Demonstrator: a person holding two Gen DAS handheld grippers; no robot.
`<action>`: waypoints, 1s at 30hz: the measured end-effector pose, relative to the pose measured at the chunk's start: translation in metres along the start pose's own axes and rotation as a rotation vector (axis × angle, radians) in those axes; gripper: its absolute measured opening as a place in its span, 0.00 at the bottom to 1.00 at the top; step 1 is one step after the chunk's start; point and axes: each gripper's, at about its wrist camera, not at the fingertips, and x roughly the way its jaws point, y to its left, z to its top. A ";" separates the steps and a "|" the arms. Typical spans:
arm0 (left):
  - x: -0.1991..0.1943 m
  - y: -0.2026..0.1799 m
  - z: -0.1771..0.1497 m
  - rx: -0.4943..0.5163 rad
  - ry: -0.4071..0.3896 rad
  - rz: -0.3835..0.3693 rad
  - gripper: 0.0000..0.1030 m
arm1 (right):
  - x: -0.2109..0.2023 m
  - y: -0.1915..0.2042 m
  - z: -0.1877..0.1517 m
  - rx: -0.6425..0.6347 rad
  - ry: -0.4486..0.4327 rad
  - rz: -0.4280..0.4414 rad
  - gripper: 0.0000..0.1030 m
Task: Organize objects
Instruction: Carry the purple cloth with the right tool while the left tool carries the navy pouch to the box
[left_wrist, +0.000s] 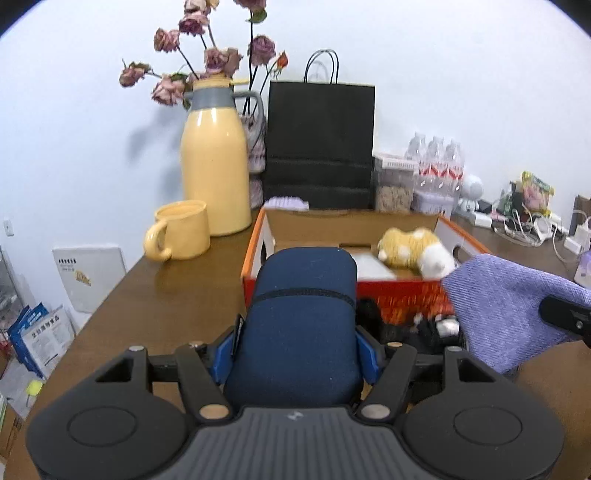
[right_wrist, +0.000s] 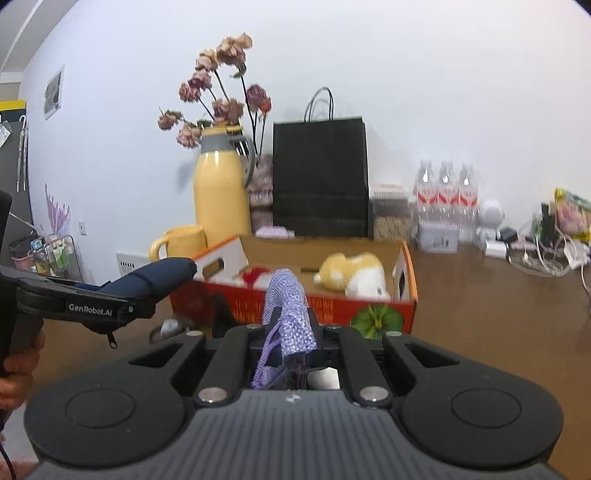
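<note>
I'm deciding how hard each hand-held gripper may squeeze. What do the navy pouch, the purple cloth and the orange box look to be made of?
Navy pouch: soft matte fabric, maybe neoprene; stitched seam, zipper pull showing in the right wrist view.
Purple cloth: woven or knitted textile; visible weave, limp drape.
Orange box: printed cardboard; raw brown inside, folded flaps, cut handle holes.

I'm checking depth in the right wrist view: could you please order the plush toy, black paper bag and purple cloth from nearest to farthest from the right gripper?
1. Purple cloth, clamped in the right gripper.
2. Plush toy, inside the box.
3. Black paper bag, by the wall.
</note>
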 end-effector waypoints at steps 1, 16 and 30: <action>0.002 -0.001 0.005 0.000 -0.008 -0.001 0.61 | 0.003 0.001 0.004 -0.003 -0.011 0.003 0.10; 0.064 -0.020 0.066 -0.023 -0.058 -0.018 0.61 | 0.083 -0.009 0.049 0.039 -0.075 0.040 0.10; 0.158 -0.040 0.102 0.039 0.012 -0.053 0.61 | 0.166 -0.044 0.056 0.064 0.002 0.017 0.10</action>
